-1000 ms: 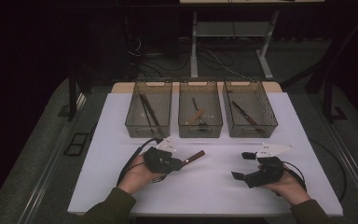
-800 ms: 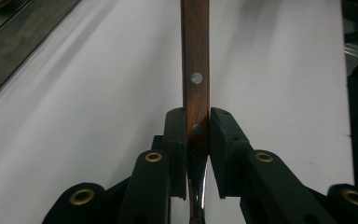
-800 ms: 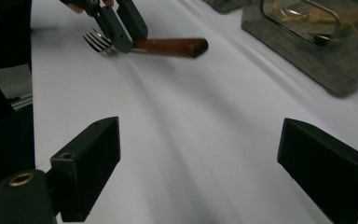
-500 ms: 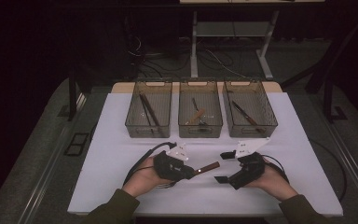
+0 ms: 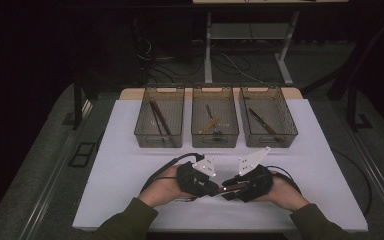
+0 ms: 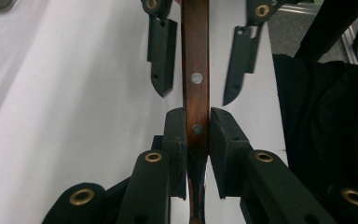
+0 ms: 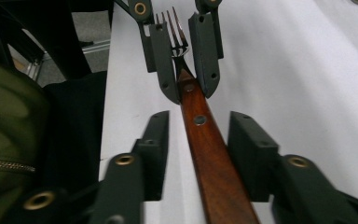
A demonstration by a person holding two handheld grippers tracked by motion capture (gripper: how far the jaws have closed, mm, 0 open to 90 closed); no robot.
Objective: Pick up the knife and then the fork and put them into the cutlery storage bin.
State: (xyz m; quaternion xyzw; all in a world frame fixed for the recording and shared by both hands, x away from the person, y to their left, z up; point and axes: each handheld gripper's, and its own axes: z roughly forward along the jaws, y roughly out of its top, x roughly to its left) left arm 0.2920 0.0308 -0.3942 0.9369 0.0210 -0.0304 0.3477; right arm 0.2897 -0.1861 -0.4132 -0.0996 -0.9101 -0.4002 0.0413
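The fork with the reddish-brown wooden handle [image 7: 209, 154] has small round silver rivets and shiny silver prongs. The left black claw [image 6: 197, 135] and the right black claw [image 7: 199, 154] have little brass-coloured rings on their arms. The flat worktop [image 5: 130, 175] is white. The three see-through bins [image 5: 215, 122] look smoky grey-brown. The person's sleeve [image 7: 9, 135] is olive green.

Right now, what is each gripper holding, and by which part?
The left gripper clamps the fork at the handle's neck end. The right gripper's closing jaws flank the wooden handle, not yet pressing.
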